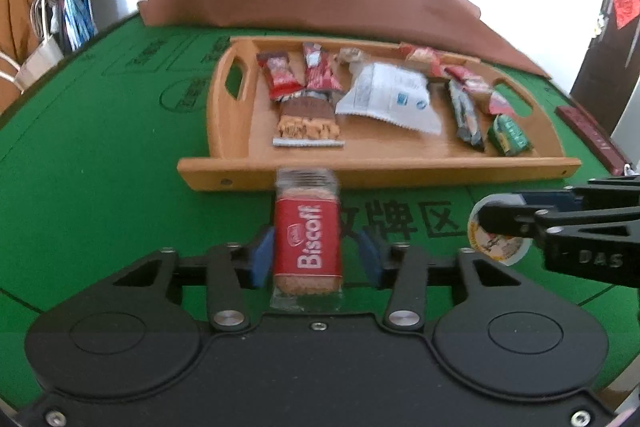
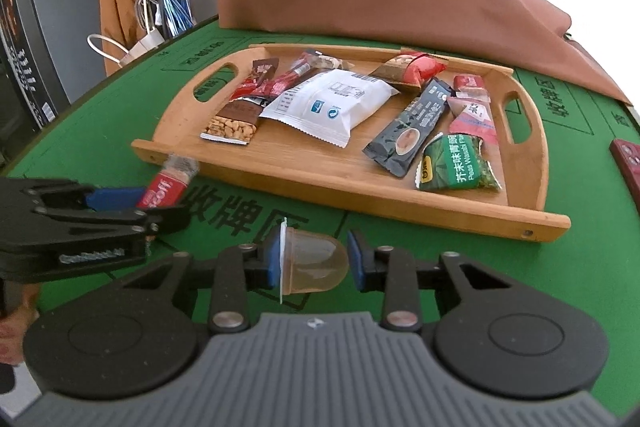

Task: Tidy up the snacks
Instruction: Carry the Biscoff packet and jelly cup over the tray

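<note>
Snacks sit between both sets of jaws just short of the wooden tray (image 2: pixel 472 213): the left gripper (image 1: pixel 316 259) has a Biscoff packet (image 1: pixel 307 241) touching its left pad with a gap at the right pad, so it is not clamped, while the right gripper (image 2: pixel 314 261) is closed on a jelly cup (image 2: pixel 314 263) lying on its side. Judging from this, the packet could slip or tip onto the green table (image 1: pixel 100 207) if lifted now, and the cup's rounded, slick wall might squirt out of the pads
</note>
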Tool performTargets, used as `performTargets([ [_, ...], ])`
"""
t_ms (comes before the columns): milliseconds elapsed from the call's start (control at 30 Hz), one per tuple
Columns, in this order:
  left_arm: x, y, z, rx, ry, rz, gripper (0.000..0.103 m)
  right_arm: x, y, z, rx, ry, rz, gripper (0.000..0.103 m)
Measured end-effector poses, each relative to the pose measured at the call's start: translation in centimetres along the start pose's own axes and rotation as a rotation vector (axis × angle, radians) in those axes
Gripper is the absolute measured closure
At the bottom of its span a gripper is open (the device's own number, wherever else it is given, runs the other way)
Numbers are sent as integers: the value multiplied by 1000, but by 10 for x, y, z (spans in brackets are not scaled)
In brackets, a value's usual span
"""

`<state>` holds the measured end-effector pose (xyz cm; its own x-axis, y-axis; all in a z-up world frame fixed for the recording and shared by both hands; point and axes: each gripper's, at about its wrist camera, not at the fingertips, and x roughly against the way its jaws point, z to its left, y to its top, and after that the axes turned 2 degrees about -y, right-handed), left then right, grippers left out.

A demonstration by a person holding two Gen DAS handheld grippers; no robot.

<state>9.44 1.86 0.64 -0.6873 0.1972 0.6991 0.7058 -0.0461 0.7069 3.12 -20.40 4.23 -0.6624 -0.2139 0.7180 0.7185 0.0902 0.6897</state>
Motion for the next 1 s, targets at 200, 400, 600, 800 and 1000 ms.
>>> performTargets([
  [200, 11, 3, -1, -1, -3, -29, 71, 9, 3, -3, -11, 4, -23, 66],
  [400, 25, 16, -5, -18, 9, -82, 71, 13, 9, -7, -33, 20, -38, 66],
  [600, 25, 34, -9, -26, 18, -119, 71, 14, 24, -14, -61, 16, -64, 66],
  [800, 8, 57, -7, 7, 6, -107, 71, 6, 47, -19, -54, -9, -78, 66],
  [1000, -15, 74, -10, 17, -10, -85, 71, -14, 71, -28, -108, -9, -72, 66],
])
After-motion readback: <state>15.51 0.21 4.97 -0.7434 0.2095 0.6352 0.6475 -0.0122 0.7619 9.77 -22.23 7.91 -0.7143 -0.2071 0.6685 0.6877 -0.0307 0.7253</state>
